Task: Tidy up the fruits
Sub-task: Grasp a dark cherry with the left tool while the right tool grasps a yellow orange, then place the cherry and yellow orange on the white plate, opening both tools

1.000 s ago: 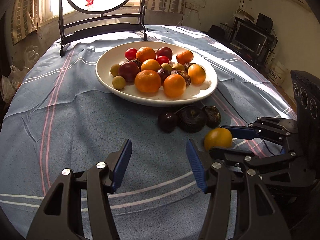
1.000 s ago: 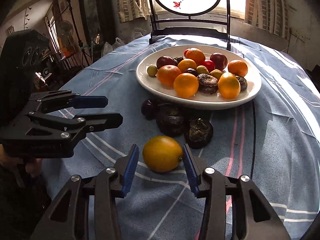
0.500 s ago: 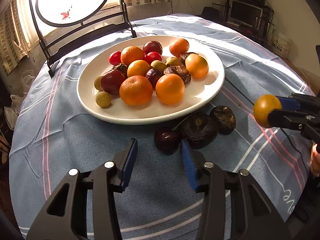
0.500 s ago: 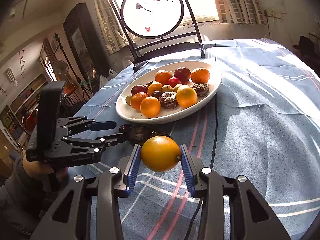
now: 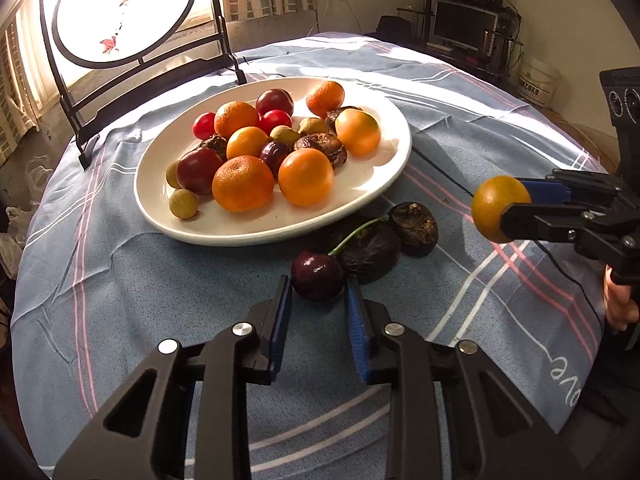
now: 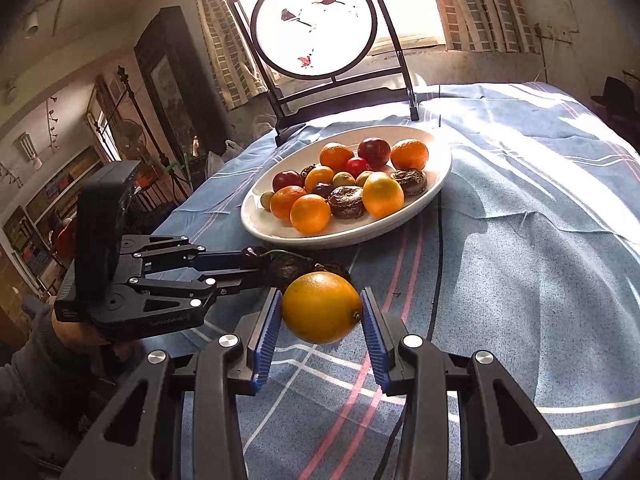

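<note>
A white oval plate (image 5: pixel 384 184) (image 6: pixel 436 184) holds several oranges, plums, small tomatoes and dark wrinkled fruits. In front of it on the cloth lie a dark cherry (image 5: pixel 317 275) with a green stem and two dark wrinkled fruits (image 5: pixel 370 252) (image 5: pixel 414 222). My left gripper (image 5: pixel 318 294) is open, its blue pads on either side of the cherry's near edge; it shows at left in the right wrist view (image 6: pixel 256 262). My right gripper (image 6: pixel 320 312) is shut on an orange (image 6: pixel 322 307) held above the cloth; it shows at right in the left wrist view (image 5: pixel 500 208).
The round table has a blue striped cloth (image 5: pixel 120 280). A black stand with a round painted screen (image 5: pixel 124 12) (image 6: pixel 316 24) sits behind the plate. A thin black cable (image 6: pixel 439 232) runs across the cloth right of the plate. Shelves and a monitor stand beyond the table.
My left gripper has moved forward to the cherry and narrowed around it. My right gripper has lifted the orange off the cloth and carries it toward the plate side.
</note>
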`<state>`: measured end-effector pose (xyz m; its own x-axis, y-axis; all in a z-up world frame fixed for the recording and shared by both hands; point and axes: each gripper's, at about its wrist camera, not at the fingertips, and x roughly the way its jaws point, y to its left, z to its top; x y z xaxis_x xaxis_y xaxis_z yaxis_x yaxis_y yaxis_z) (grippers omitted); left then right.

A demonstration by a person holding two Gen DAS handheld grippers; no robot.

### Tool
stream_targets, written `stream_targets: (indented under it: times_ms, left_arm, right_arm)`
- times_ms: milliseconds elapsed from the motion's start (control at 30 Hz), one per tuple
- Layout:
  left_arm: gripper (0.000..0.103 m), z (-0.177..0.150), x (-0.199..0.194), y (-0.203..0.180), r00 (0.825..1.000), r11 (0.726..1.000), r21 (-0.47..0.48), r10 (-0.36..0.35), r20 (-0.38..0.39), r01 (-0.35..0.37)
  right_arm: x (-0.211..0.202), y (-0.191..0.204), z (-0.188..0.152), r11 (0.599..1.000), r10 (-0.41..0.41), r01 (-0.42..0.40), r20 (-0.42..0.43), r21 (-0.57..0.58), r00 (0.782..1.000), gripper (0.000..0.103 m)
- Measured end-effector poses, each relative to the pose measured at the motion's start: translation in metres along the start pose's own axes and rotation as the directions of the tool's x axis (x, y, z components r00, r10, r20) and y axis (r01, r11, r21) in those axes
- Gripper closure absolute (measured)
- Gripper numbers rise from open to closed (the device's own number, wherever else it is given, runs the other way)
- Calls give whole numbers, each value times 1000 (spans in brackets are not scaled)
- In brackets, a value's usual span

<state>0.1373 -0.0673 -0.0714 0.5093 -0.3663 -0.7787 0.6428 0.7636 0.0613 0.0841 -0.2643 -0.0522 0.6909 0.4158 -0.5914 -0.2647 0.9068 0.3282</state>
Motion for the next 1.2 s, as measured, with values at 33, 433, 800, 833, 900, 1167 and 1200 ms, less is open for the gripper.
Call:
stream_targets:
  times_ms: [33, 433, 800, 833, 900, 1167, 1200]
  left_arm:
    - [77, -3, -4, -2, 1000, 1000, -2, -8, 3, 8]
    - [77, -13, -65, 14, 987, 990, -124, -54, 154, 73]
    - [76, 77, 1, 77, 993, 959, -281, -2, 115, 34]
    - [76, 80, 9, 80, 995, 956, -292, 12, 104, 19]
    - [65, 84, 20, 85, 996, 950, -311, 19, 83, 8]
    - [50, 55, -15, 76, 992, 946, -319, -14, 129, 55]
    - [50, 47, -20, 72, 991, 948, -311, -30, 130, 69]
  right_arm:
    - [0, 0, 0, 1000, 2, -2, 2, 0, 1000, 63]
    - [-10, 3, 12, 1000, 14, -13, 27, -5, 1000, 63]
    - [53, -4, 123, 996, -88, 89, 13, -18, 996, 63]
    - [63, -4, 127, 995, -95, 95, 3, -26, 995, 61]
    - [72, -4, 132, 993, -115, 116, 15, -37, 993, 58]
    - [31, 9, 100, 994, -71, 74, 40, -77, 997, 50]
    - [27, 12, 90, 993, -59, 61, 20, -96, 998, 50]
